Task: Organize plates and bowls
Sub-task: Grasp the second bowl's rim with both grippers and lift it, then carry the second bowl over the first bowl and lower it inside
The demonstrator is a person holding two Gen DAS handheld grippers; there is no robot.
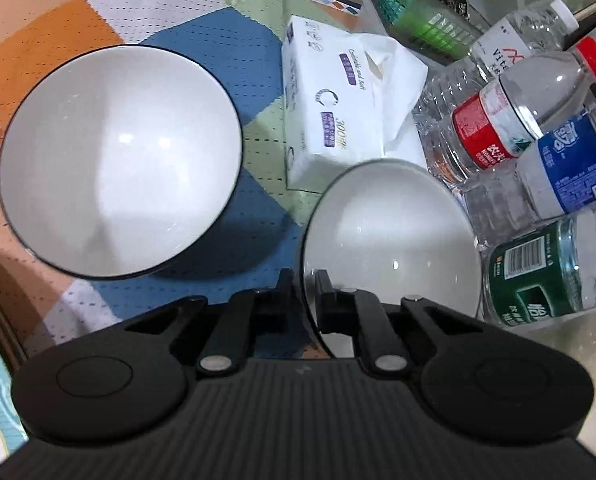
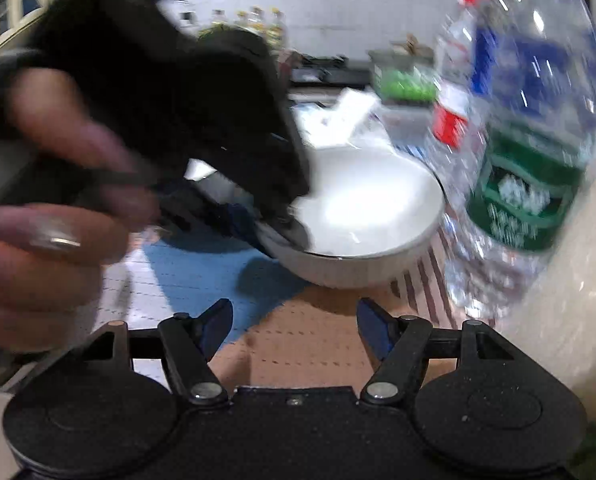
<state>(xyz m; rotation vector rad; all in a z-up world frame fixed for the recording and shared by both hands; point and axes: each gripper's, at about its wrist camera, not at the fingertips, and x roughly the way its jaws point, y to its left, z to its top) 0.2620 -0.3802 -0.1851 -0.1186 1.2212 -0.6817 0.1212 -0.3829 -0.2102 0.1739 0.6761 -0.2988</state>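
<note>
The left gripper [image 1: 302, 280] holds a small bowl [image 1: 393, 240] by its rim, fingers pinched on it. A big bowl [image 1: 118, 160] sits left of the fingers. The right gripper [image 2: 294, 320] has its fingers wide apart, the small bowl ahead of them, bottles [image 2: 517, 160] to their right.

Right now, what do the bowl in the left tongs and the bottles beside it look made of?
Held bowl: likely glazed ceramic, glossy white with sharp highlights and a thin dark rim. Bottles: thin clear plastic, ribbed and see-through, with printed labels.
</note>
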